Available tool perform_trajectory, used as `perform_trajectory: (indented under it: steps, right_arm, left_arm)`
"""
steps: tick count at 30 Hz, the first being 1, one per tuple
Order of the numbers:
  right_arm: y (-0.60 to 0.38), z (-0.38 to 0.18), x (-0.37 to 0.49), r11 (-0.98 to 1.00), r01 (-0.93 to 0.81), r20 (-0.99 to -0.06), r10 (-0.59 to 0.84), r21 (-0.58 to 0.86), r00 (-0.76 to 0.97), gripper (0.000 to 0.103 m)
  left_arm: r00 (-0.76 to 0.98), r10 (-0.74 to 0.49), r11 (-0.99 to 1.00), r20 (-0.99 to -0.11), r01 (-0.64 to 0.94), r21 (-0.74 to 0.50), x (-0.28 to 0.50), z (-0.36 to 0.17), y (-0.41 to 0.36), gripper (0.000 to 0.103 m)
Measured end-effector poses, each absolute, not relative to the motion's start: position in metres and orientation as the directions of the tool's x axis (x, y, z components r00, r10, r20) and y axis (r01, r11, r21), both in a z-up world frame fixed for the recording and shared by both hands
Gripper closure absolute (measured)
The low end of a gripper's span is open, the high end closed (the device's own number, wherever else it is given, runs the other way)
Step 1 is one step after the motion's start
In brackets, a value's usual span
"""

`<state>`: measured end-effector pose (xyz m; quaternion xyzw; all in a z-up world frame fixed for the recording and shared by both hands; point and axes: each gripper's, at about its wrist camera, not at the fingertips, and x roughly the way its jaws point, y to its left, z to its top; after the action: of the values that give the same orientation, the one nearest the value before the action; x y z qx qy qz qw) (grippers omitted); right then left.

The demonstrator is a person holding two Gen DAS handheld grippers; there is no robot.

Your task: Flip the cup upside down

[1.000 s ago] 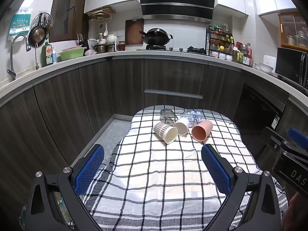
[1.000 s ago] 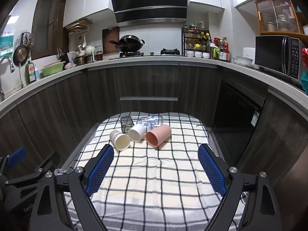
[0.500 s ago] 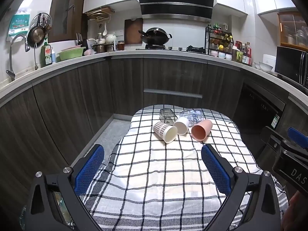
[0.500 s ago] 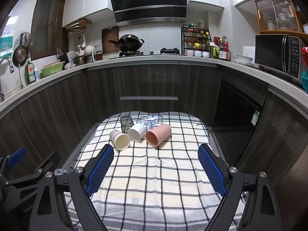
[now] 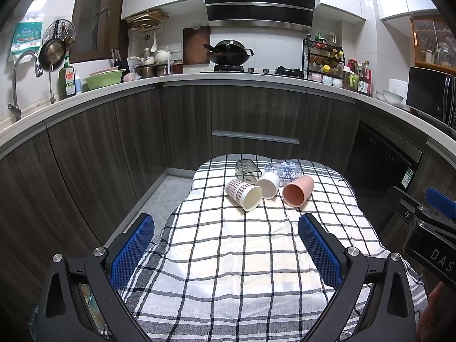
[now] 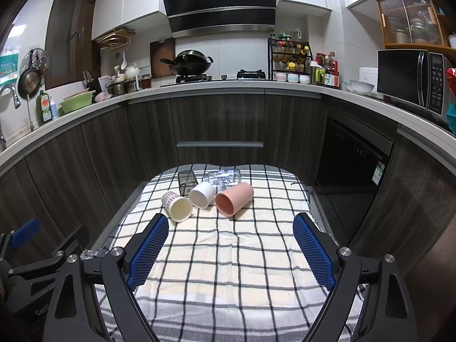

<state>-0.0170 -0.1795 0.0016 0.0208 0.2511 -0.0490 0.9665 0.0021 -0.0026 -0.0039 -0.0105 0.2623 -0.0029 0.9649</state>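
Several cups lie on their sides at the far end of a checked cloth: a patterned cup, a white cup, a pink cup, a dark clear glass and a printed clear glass. My left gripper is open and empty, well short of the cups. My right gripper is open and empty, also short of them. The right gripper's body shows at the right edge of the left wrist view.
The cloth covers a small table in a kitchen. Dark cabinets and a curved counter surround it. A dishwasher front stands to the right. Floor shows to the table's left.
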Motion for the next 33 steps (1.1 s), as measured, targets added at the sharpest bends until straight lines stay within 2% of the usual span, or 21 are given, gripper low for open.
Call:
perform_trajectory:
  steps: [33]
  right_arm:
    - [-0.185, -0.012, -0.018, 0.994, 0.106, -0.498, -0.081, 0.023, 0.864, 0.014]
  left_arm:
    - [0.860, -0.010, 1.000, -0.510, -0.001, -0.021, 0.004, -0.007, -0.004, 0.000]
